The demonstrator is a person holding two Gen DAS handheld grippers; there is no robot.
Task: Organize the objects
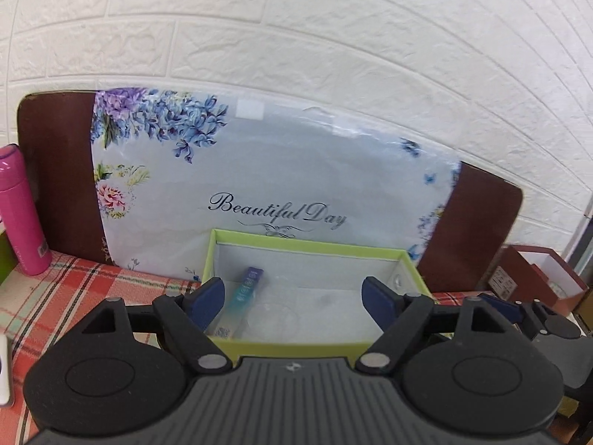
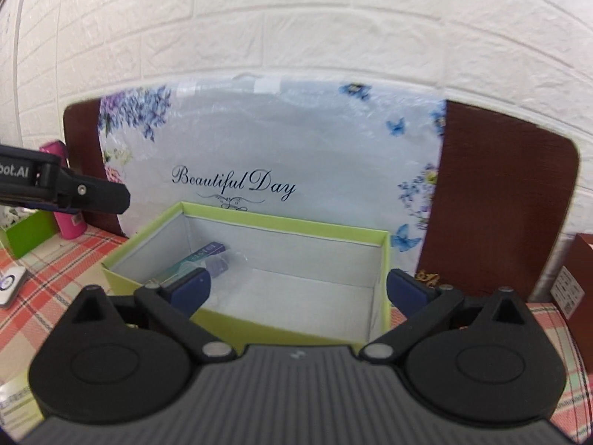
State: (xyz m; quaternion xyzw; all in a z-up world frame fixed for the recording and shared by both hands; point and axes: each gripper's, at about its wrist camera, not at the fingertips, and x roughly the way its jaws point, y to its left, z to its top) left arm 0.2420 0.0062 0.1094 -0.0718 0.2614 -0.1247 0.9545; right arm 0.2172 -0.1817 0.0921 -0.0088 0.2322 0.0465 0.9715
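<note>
An open green box point(image 1: 296, 245) with a white lining stands on the plaid tablecloth; it also shows in the right wrist view point(image 2: 385, 259). A long teal and purple tube box point(image 1: 247, 289) lies inside against its left wall, also in the right wrist view point(image 2: 200, 259). A clear plastic piece lies beside it. My left gripper point(image 1: 294, 296) is open and empty, just above the box's near edge. My right gripper point(image 2: 298, 289) is open and empty over the box's near edge. The left gripper's side point(image 2: 74, 189) shows at the left of the right wrist view.
A floral "Beautiful Day" package point(image 1: 296, 170) leans on the white brick wall behind the box. A pink bottle point(image 1: 20, 207) stands at the left, with a small green box point(image 2: 27, 230) near it. A brown open box point(image 1: 537, 278) sits at the right. A small white device point(image 2: 9, 285) lies at the left.
</note>
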